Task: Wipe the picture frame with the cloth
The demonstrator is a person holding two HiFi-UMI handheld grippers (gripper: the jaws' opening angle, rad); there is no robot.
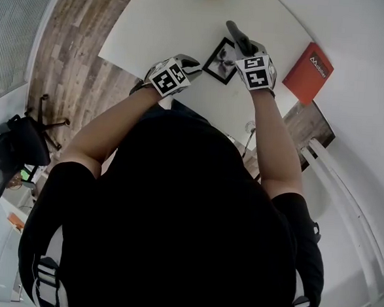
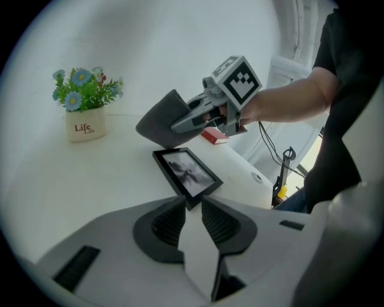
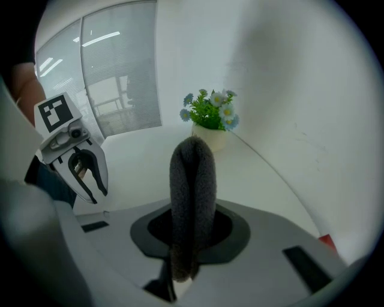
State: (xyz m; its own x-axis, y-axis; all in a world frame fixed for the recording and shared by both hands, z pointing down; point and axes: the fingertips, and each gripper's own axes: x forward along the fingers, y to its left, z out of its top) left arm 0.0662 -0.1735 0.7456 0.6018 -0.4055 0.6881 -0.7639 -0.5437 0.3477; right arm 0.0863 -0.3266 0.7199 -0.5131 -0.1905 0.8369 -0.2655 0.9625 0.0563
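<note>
A black picture frame with a dark print lies flat on the white table. In the left gripper view the picture frame has its near corner just beyond my left gripper, whose jaws stand apart with nothing between them. My right gripper is shut on a folded dark grey cloth that sticks up past its tips. The cloth hangs in the air just above the frame's far end, apart from it. From the right gripper view the left gripper shows at the left with parted fingers.
A small white pot of blue and white flowers stands at the table's far side by the wall. A red book lies near the table's right edge, beyond the frame. A cable and stand are off the table's right side.
</note>
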